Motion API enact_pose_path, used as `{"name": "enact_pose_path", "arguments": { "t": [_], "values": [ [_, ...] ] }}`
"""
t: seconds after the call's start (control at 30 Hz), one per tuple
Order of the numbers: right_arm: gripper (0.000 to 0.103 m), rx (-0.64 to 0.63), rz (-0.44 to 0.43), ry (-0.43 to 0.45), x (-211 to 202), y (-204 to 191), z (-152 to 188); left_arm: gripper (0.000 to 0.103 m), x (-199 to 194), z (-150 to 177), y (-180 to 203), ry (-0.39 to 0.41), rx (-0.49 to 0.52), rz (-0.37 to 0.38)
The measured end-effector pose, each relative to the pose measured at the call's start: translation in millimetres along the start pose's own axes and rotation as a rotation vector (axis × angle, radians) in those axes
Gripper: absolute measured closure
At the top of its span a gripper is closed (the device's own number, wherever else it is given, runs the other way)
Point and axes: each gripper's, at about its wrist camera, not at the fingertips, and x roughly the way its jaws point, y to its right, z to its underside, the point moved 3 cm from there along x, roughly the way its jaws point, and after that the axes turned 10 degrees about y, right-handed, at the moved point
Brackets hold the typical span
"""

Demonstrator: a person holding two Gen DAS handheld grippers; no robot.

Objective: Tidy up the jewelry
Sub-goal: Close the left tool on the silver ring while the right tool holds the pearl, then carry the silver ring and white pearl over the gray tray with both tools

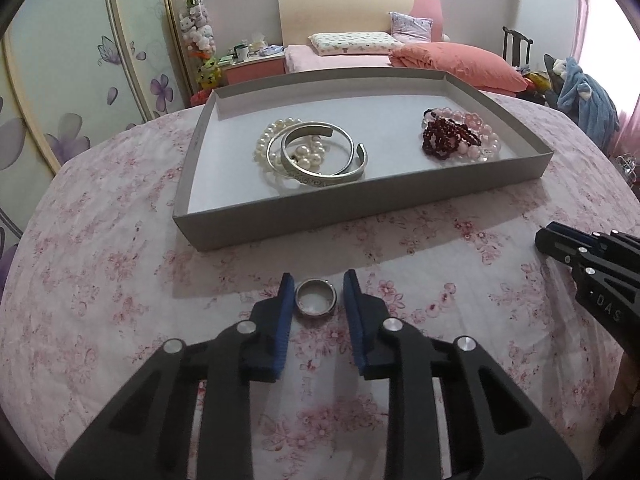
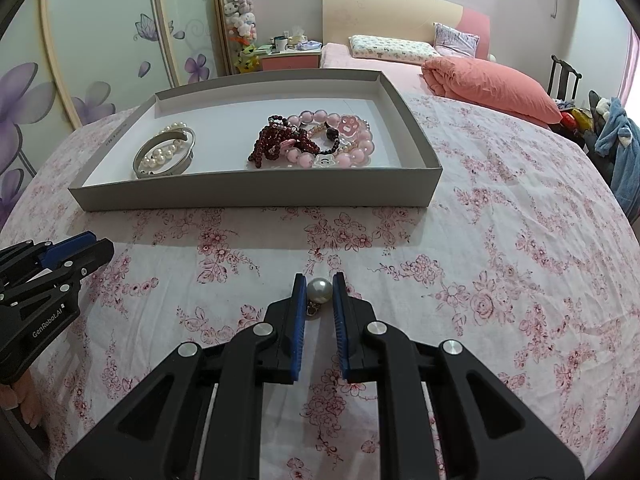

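Left gripper (image 1: 317, 294) fingers sit narrowly apart around a silver ring (image 1: 315, 298) (contact unclear). Right gripper (image 2: 319, 289) fingers pinch a pearl pendant (image 2: 319, 290) on the floral surface (image 2: 480, 280).

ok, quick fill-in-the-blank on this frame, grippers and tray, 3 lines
1. The right gripper is shut on a ____ bead.
2. The ring between the left gripper fingers lies on the floral ____.
3. In the grey tray, the silver bangles lie over a ____ bracelet.

Missing words: pearl; bedspread; pearl
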Motion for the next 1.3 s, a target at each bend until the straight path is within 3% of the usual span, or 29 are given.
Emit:
{"name": "enact_pose_path", "arguments": {
  "t": [0.53, 1.0, 1.3],
  "values": [
    [0.088, 0.039, -0.035, -0.002, -2, 6, 0, 0.081, -8, 7, -5, 0.002, -0.025, 0.063],
    [0.088, 0.016, -0.017, -0.002, -2, 4, 1, 0.081, -6, 5, 2, 0.0, 0.024, 0.016],
    [0.089, 0.049, -0.041, 0.002, -3, 9, 1, 0.081, -11, 9, -6, 0.002, -0.017, 0.01]
  ]
}}
